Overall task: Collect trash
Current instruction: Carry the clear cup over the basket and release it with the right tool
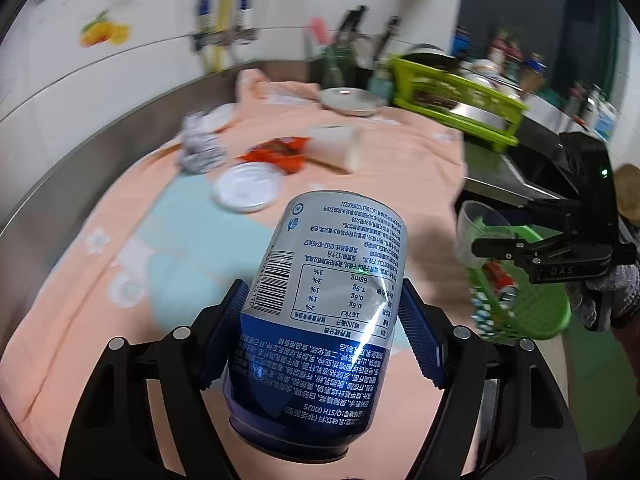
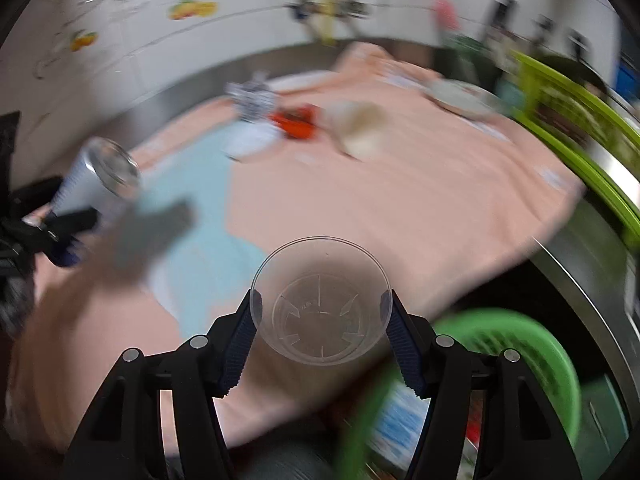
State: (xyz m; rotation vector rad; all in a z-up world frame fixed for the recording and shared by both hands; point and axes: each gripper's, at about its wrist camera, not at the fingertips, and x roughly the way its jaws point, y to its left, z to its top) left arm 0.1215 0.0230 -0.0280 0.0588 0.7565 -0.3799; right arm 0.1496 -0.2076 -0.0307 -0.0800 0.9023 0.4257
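My left gripper (image 1: 320,328) is shut on a blue and silver drink can (image 1: 320,320), held above the peach cloth (image 1: 400,160); the can also shows at the left of the right wrist view (image 2: 96,180). My right gripper (image 2: 321,312) is shut on a clear plastic cup (image 2: 321,300), held above the front edge of the cloth (image 2: 400,208), next to a green basket (image 2: 532,344). In the left wrist view the right gripper (image 1: 496,248) holds the cup (image 1: 476,232) over the green basket (image 1: 532,312), which holds some trash.
On the cloth lie a white lid (image 1: 246,190), an orange wrapper (image 1: 280,152), a tipped paper cup (image 1: 340,146) and crumpled paper (image 1: 200,144). A round dish (image 1: 350,100) and a green rack (image 1: 452,100) stand at the back right. A steel wall borders the left.
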